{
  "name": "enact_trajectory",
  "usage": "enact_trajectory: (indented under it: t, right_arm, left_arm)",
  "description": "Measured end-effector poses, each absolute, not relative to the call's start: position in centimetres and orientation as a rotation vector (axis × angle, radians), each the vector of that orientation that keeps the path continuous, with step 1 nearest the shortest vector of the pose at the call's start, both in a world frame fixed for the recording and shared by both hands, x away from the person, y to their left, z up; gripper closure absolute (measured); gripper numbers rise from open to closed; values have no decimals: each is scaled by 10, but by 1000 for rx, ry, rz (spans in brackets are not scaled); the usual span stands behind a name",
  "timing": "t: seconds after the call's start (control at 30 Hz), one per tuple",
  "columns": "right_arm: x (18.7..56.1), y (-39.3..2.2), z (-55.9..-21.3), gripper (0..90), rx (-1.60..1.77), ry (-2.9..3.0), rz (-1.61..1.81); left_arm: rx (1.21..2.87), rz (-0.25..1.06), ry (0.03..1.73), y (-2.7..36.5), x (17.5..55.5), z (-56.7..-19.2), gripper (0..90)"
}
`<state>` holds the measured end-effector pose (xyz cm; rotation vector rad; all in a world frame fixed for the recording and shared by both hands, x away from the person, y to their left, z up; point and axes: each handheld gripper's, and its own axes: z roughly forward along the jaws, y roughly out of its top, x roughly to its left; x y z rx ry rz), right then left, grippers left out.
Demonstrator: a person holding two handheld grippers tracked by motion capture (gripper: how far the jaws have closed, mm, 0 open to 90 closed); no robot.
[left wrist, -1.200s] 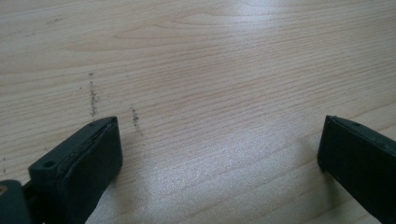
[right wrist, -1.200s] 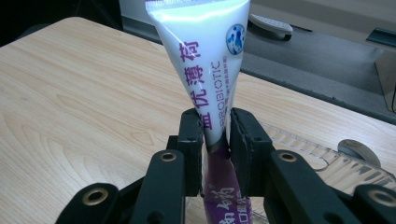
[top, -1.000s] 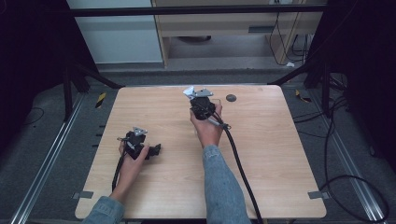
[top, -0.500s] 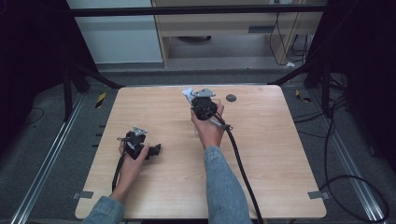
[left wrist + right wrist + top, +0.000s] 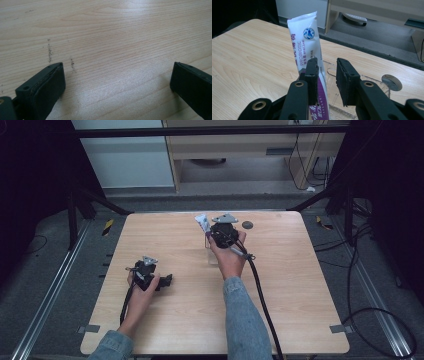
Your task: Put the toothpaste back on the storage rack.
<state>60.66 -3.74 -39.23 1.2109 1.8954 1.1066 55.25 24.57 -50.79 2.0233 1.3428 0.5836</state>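
High view: the right gripper (image 5: 216, 231) sits in the upper middle of the frame, over a clear plastic holder (image 5: 212, 251) on the tabletop (image 5: 300, 285). A white and purple tube (image 5: 202, 223) leans up and to the left out of that holder. The left gripper (image 5: 148, 276) lies at lower left, well apart from all this, on bare wood. A dark round disc (image 5: 247, 225) lies just right of the right gripper, and the cable (image 5: 260, 290) trails down the frame past the forearm.

Left gripper view: the jaws stand wide apart over plain wood grain, nothing between them.

Right gripper view: the tube (image 5: 308, 52) rises tilted through the centre left, its lower end in the clear holder (image 5: 342, 105). The jaws are parted by a narrow gap; the tube stands by the left jaw, and whether it touches that pad I cannot tell, but it is not squeezed between the two.

My judgement: the tube leans free, so a sideways brush from the left jaw could tip it out, or drag the light holder across the wood. The disc (image 5: 391, 82) at right is close enough to be bumped. Nothing else stands in the way.
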Motion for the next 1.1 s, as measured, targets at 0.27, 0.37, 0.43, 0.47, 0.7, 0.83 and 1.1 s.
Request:
enact_trajectory:
  t: [0.27, 0.37, 0.43, 0.47, 0.7, 0.83, 1.1]
  right_arm:
    - [603, -45, -388, 670, 1224, 1899, 1122]
    - [605, -48, -387, 651, 1232, 1905, 1123]
    - [606, -49, -386, 629, 1233, 1914, 1119]
    - [607, -49, -386, 611, 1236, 1914, 1121]
    - [606, -52, -384, 454, 1207, 1965, 1144]
    - [605, -58, -378, 369, 1170, 1980, 1196]
    - [603, -74, -378, 206, 1158, 2018, 1257]
  left_arm:
    - [2024, 584, 1344, 246, 552, -508, 0]
    - [2023, 585, 1346, 245, 553, -508, 0]
    - [2022, 585, 1348, 245, 553, -508, 0]
    - [2023, 584, 1345, 244, 553, -508, 0]
    - [2027, 581, 1341, 243, 553, -508, 0]
    - [2028, 580, 1336, 242, 553, -508, 0]
    - [2030, 579, 1334, 238, 553, -508, 0]
